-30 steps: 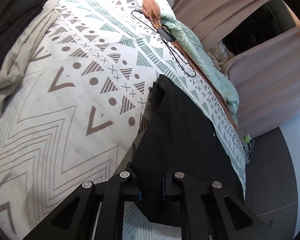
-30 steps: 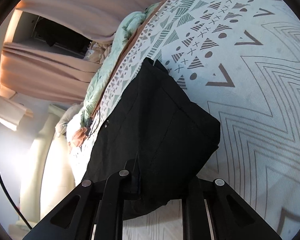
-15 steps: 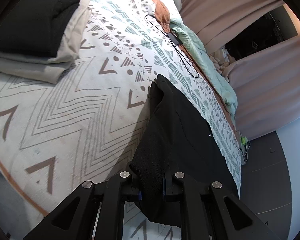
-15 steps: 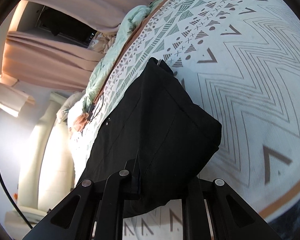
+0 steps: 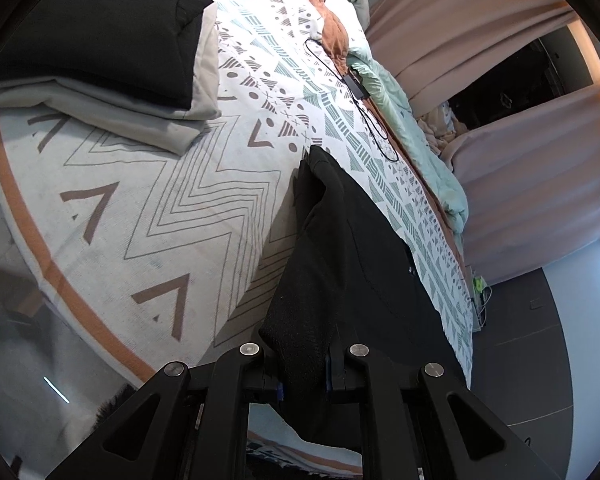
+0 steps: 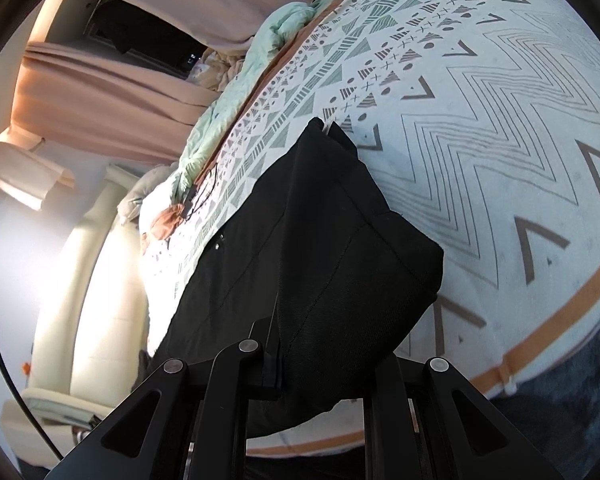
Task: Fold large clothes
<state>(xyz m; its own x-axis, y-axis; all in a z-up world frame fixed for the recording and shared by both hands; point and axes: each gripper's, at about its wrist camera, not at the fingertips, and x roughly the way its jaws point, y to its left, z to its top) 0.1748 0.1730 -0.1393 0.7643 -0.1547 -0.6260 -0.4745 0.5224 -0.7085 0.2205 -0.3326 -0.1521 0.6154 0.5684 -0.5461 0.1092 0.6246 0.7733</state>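
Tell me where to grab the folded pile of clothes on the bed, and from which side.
Take the folded pile at the grey bottom layer's free corner, coming in low from the bare bedspread side: that corner juts past the black garment stacked above.

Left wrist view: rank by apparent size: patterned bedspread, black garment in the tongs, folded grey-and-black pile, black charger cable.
1. Patterned bedspread
2. Black garment, though nearness to the camera inflates it
3. Folded grey-and-black pile
4. Charger cable

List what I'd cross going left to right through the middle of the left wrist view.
Orange border of the patterned bedspread → its zigzag print → black garment pinched in the left gripper → mint comforter → pink curtain.
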